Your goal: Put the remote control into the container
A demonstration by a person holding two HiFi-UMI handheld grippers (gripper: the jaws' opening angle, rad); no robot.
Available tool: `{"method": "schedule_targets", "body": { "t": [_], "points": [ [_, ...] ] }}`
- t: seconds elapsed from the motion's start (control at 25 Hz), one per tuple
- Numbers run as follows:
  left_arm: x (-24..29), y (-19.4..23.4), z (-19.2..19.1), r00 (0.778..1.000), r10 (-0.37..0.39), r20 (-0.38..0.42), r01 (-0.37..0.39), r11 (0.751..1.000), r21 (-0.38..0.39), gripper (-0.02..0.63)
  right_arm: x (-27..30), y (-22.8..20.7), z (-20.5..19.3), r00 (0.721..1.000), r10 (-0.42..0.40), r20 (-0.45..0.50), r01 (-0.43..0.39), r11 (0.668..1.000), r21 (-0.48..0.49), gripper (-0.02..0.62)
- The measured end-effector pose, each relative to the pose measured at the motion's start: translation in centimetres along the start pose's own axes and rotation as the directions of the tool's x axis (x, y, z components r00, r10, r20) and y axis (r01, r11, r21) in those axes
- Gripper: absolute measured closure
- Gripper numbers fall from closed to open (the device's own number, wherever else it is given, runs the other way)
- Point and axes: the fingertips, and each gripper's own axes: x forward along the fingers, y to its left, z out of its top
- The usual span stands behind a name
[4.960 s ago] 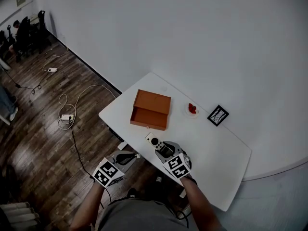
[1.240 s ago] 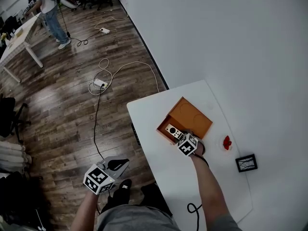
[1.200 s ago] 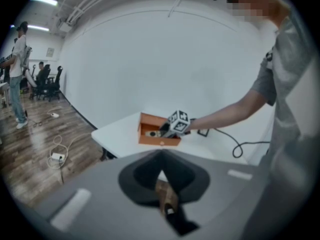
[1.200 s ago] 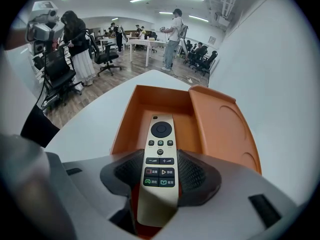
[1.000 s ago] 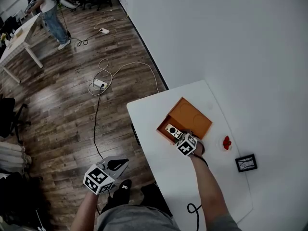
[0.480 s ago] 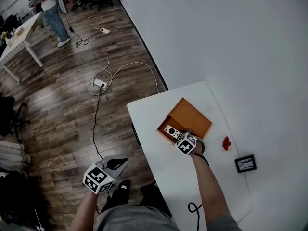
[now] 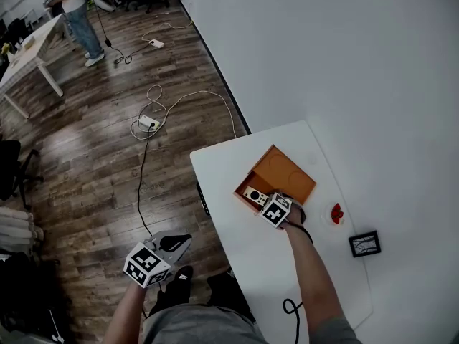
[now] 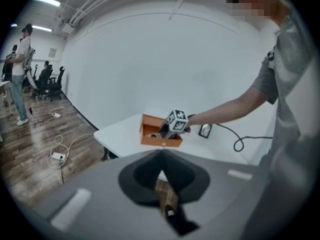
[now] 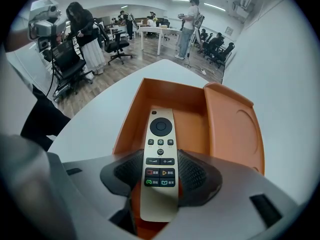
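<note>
1. Right gripper [image 9: 161, 173]: grey body with 2 black textured pads. The jaws were clamped on the long sides of item 2, about midway along it.
2. Remote control [image 9: 160, 151]: slim, pale gold, with a round black dial and coloured buttons. It was gripped between the right jaws. Its dial end reached ahead of them into item 3, and its plain end stuck out behind the pads.
3. Container [image 9: 192, 126]: open orange box, directly ahead of and below the right jaws. Its hinged lid [image 9: 235, 129] was folded out to the jaws' right.
4. Left gripper [image 8: 160, 176]: jaws closed together, nothing between them. It was held off the table edge above the wood floor, well apart from item 3.
5. White table [image 7: 247, 260]: carried item 3.
6. Small black picture frame [image 7: 363, 244]: behind and to the right of the right jaws.
</note>
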Motion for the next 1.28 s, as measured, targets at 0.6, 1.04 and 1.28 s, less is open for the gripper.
{"method": "schedule_targets", "body": {
  "t": [0.6, 1.04, 1.28],
  "points": [
    [-0.5, 0.4, -0.2, 1.000, 0.002, -0.001, -0.002, 1.000, -0.003, 0.604, -0.4, -0.4, 0.3, 0.999, -0.027, 0.035, 0.026, 0.999, 0.036, 0.363],
    [0.4, -0.1, 1.0, 0.999, -0.039, 0.007, 0.039, 0.999, 0.027, 0.604, -3.4, -0.3, 1.0, 0.990, -0.077, 0.117, 0.067, 0.994, 0.083, 0.357],
    [1.4, -0.6, 1.9, 0.997, -0.078, 0.007, 0.077, 0.996, 0.053, 0.604, -5.3, -0.4, 0.5, 0.977, -0.146, 0.158, 0.124, 0.982, 0.139, 0.358]
  ]
}}
